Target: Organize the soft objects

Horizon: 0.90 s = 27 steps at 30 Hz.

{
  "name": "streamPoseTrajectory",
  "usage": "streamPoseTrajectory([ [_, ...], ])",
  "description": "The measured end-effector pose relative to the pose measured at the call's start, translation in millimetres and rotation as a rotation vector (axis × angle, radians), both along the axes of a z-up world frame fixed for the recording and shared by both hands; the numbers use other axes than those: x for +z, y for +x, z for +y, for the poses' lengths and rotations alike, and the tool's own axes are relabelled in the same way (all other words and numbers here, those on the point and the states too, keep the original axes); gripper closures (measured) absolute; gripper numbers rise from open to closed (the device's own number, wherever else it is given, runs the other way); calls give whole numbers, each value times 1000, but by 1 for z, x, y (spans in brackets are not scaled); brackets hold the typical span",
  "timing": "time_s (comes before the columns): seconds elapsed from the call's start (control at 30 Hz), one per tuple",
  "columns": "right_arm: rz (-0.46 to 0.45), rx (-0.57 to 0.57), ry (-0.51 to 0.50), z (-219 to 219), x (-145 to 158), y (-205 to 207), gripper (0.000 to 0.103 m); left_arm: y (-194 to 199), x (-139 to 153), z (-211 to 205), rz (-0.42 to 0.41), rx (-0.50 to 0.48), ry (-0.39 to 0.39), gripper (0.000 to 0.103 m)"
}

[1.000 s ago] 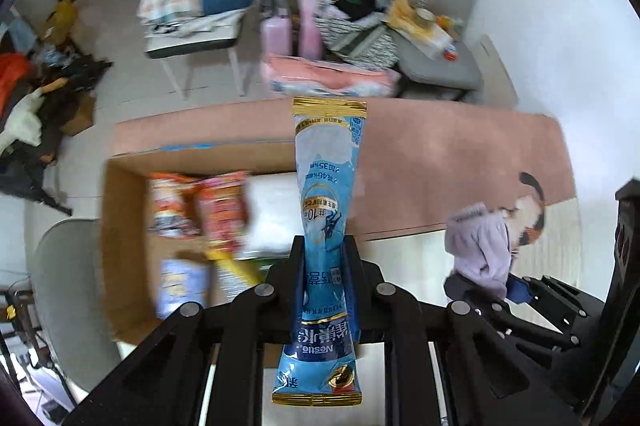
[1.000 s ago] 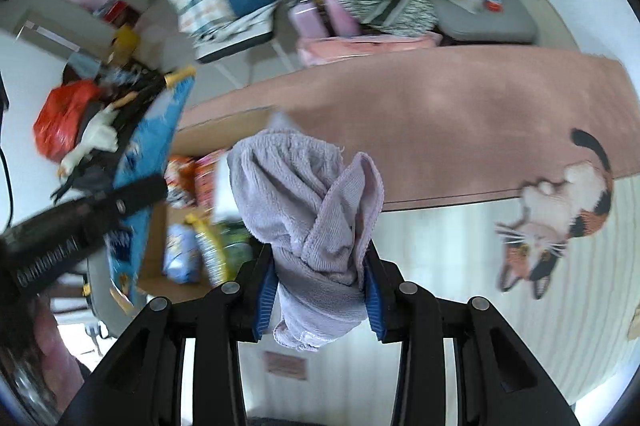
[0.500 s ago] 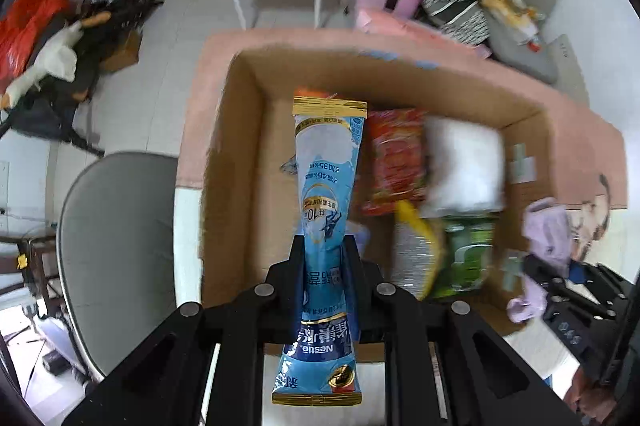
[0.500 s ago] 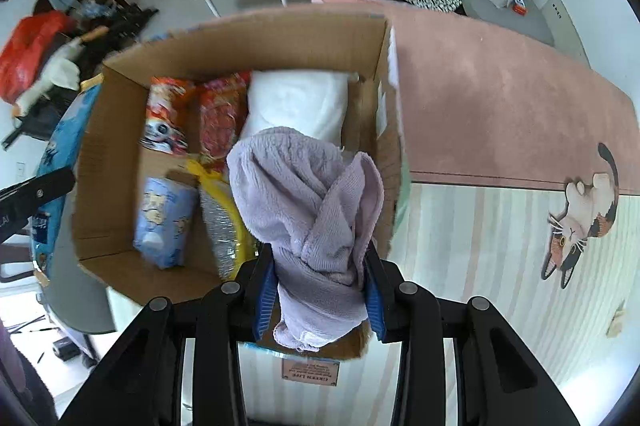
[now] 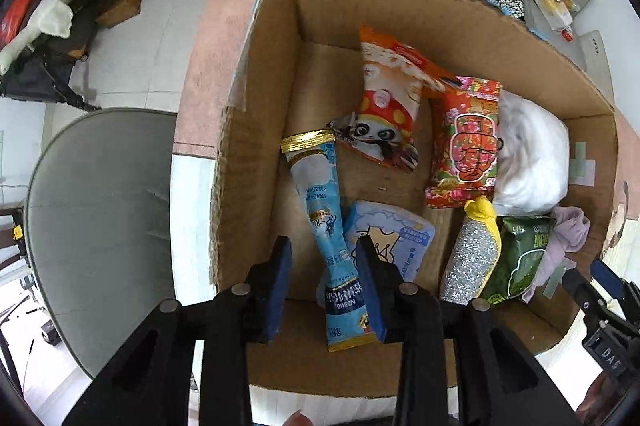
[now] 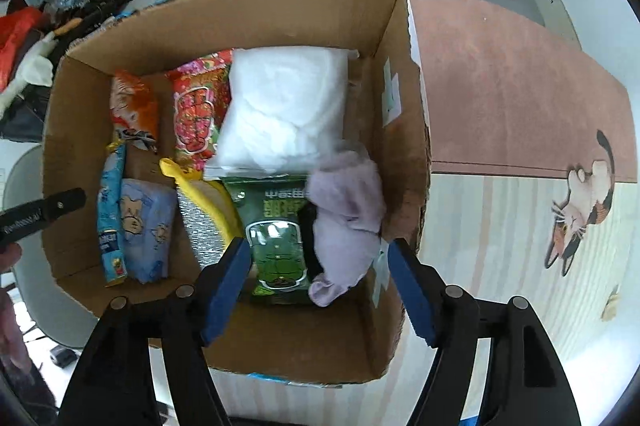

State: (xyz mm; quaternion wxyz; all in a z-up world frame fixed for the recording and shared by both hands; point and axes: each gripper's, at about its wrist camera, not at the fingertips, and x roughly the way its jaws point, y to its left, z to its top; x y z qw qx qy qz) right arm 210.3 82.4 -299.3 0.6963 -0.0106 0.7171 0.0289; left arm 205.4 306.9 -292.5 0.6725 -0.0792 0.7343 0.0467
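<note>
An open cardboard box (image 5: 256, 130) (image 6: 404, 98) holds several soft packets. My left gripper (image 5: 322, 258) is open over the box's left side; the blue Nestle sachet (image 5: 326, 226) lies loose between its fingers, also seen in the right wrist view (image 6: 109, 218). My right gripper (image 6: 316, 266) is open over the box's right side; the lilac cloth (image 6: 348, 214) (image 5: 560, 242) rests on a green packet (image 6: 276, 238) against the box's right wall, free of the pads.
In the box lie an orange panda packet (image 5: 388, 106), a red packet (image 5: 468, 142), a white bag (image 6: 284, 110), a light-blue tissue pack (image 5: 392, 238) and a silver-yellow scrubber (image 5: 472, 254). A grey chair (image 5: 100, 226) stands left. A pink mat (image 6: 512, 98) lies right.
Both grippers have opened over the box. The blue sachet dropped from the left gripper and the lilac cloth dropped from the right one, into the box.
</note>
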Motion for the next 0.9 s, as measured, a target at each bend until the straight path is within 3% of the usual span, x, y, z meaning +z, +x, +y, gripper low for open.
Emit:
streamPoseTrajectory([
  [0.23, -3, -26, 37, -5, 9, -3, 21, -12, 28, -5, -69, -12, 2, 66],
  [0.33, -13, -22, 51, -1, 12, -9, 12, -20, 37, -8, -106, -25, 8, 52],
  [0.4, -27, -19, 54, 2, 17, -14, 12, -24, 43, -13, -134, -32, 10, 26],
  [0.5, -51, -22, 59, 4, 24, -20, 0, -32, 52, -22, -181, -45, 39, 10],
  [0.67, -88, -11, 38, 5, 37, -30, 0, -42, 59, -35, -209, -57, 57, 2],
  [0.9, -134, 1, 16, 3, 54, -44, 0, -53, 73, -50, -262, -58, 87, 1],
])
